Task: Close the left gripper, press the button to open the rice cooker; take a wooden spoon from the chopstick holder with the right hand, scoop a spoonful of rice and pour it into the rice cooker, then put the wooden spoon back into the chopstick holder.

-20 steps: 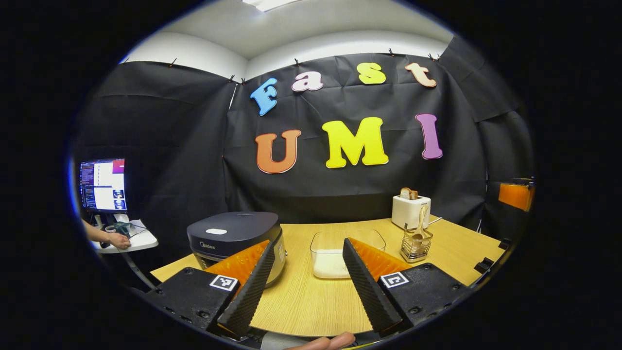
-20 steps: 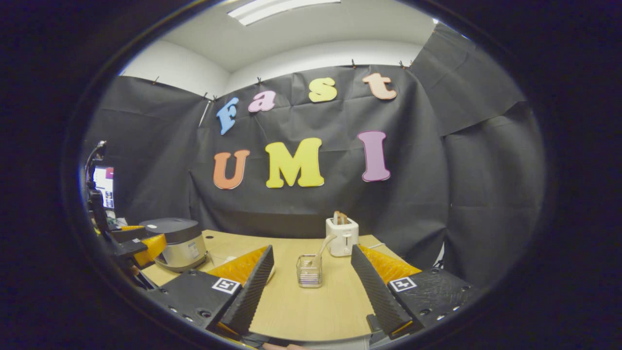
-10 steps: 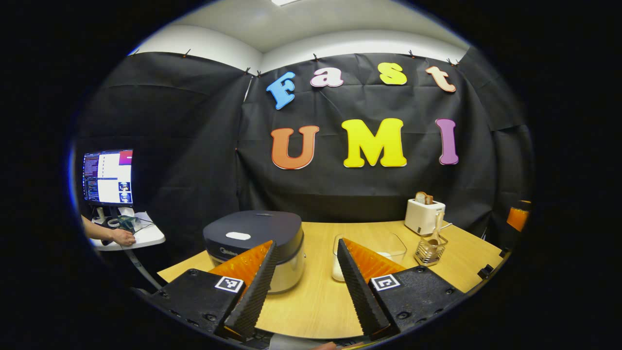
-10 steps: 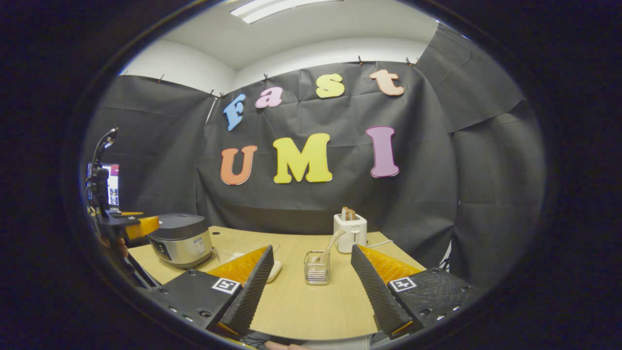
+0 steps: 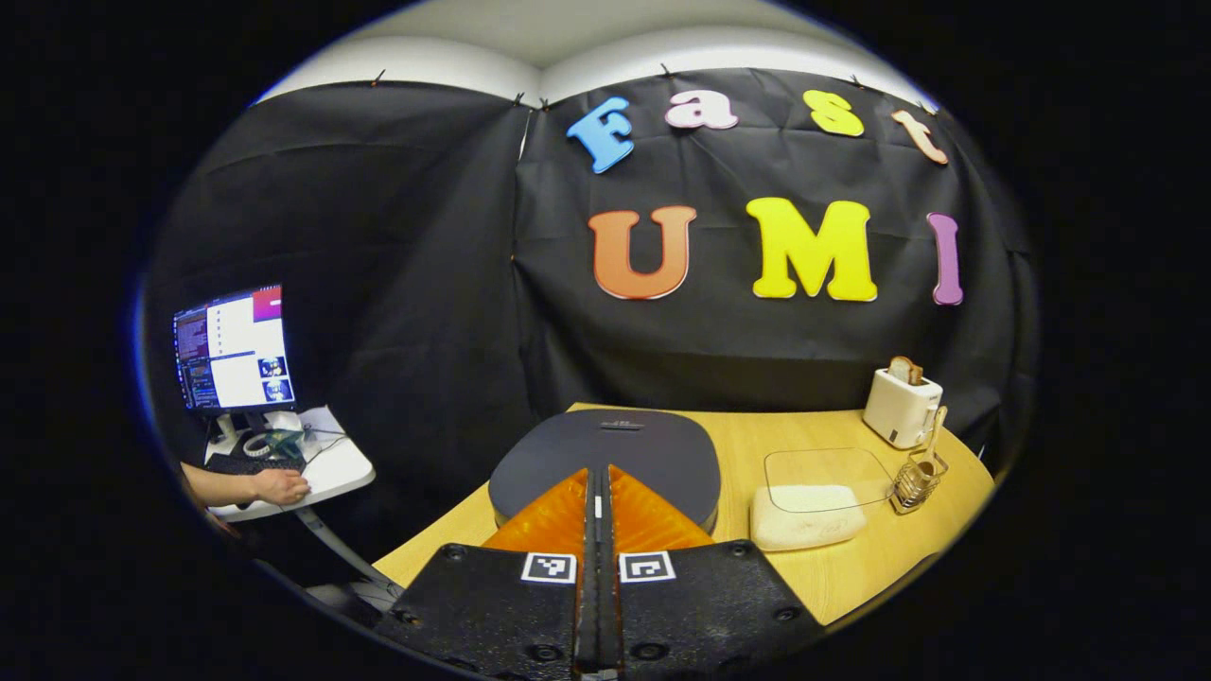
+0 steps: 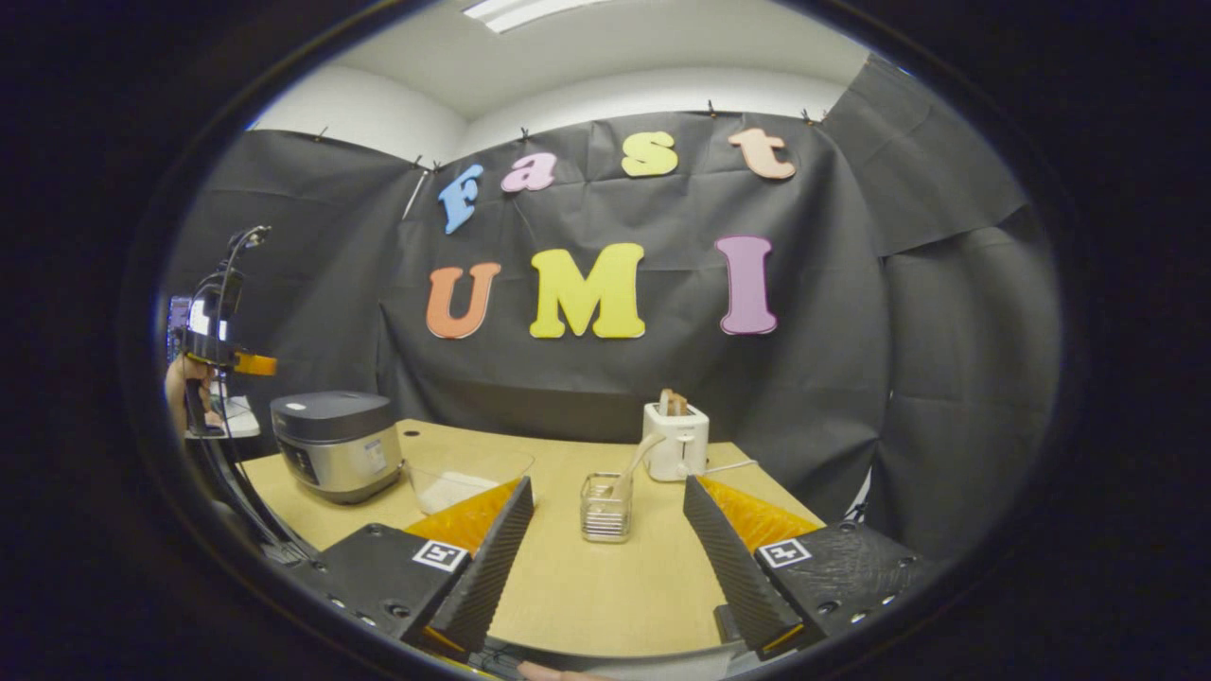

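Note:
The dark-lidded rice cooker (image 5: pixel 653 449) stands closed right under my left gripper (image 5: pixel 598 470), whose fingers are pressed together with nothing between them, hovering above the lid's near edge. In the right gripper view the cooker (image 6: pixel 336 445) sits at the table's left, with the left gripper (image 6: pixel 232 361) held above and beside it. A clear container of rice (image 5: pixel 809 501) (image 6: pixel 464 478) lies to the cooker's right. The wire chopstick holder (image 6: pixel 605 511) (image 5: pixel 913 480) holds a wooden spoon (image 6: pixel 640 457) (image 5: pixel 933 435). My right gripper (image 6: pixel 606 484) is open, short of the holder.
A white toaster (image 6: pixel 675 440) (image 5: pixel 902 402) with bread stands behind the holder. The wooden table (image 6: pixel 587 586) ends close in front of both grippers. Off the table's left, a monitor (image 5: pixel 234 345) stands on a small stand where a person's hand (image 5: pixel 279 485) rests.
My left gripper has shut its fingers and moved left and up over the rice cooker's lid. The right gripper stays open and has hardly moved.

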{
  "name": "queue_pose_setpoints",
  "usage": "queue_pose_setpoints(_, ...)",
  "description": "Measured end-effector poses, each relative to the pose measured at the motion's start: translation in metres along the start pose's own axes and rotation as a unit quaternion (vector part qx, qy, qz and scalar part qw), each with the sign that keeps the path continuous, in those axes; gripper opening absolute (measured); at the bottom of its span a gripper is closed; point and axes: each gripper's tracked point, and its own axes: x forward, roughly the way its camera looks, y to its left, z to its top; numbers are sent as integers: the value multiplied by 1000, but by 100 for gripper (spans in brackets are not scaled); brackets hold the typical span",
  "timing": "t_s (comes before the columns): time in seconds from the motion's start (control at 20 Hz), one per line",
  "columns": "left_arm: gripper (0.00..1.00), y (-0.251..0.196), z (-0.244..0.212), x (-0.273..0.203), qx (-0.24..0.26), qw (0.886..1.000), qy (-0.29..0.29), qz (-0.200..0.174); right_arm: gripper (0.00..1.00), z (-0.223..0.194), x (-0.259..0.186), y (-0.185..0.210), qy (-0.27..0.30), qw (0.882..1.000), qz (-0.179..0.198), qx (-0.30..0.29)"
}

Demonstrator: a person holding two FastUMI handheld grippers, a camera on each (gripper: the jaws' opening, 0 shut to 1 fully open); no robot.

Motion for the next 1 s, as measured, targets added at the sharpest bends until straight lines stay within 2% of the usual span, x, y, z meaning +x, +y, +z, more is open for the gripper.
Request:
queue_pose_setpoints(0.15,3,-3,-16,17,-12,999,49,-21,91,-2,0,-4,5,1000,-7,7)
queue_pose_setpoints(0.25,3,-1,-23,27,-13,997,69,-26,91,-4,2,-3,9,1000,-6,6)
queue_pose_setpoints(0.3,2,-1,-26,32,-11,997,77,-30,95,-5,2,-1,9,1000,-5,5)
queue_pose_setpoints(0.6,3,-6,-38,42,-12,993,108,-37,95,-11,1,12,18,1000,14,-7)
queue_pose_setpoints(0.7,3,-7,-38,43,5,992,121,-41,95,-11,1,13,19,1000,19,-7)
queue_pose_setpoints(0.8,3,-7,-42,43,43,987,140,-59,95,-13,1,13,22,1000,19,-9)
queue_pose_setpoints(0.85,3,-8,-41,45,46,985,152,-67,93,-13,1,13,23,1000,19,-7)
queue_pose_setpoints(1.0,3,-8,-47,43,0,975,211,-76,96,-18,2,17,28,999,26,-3)
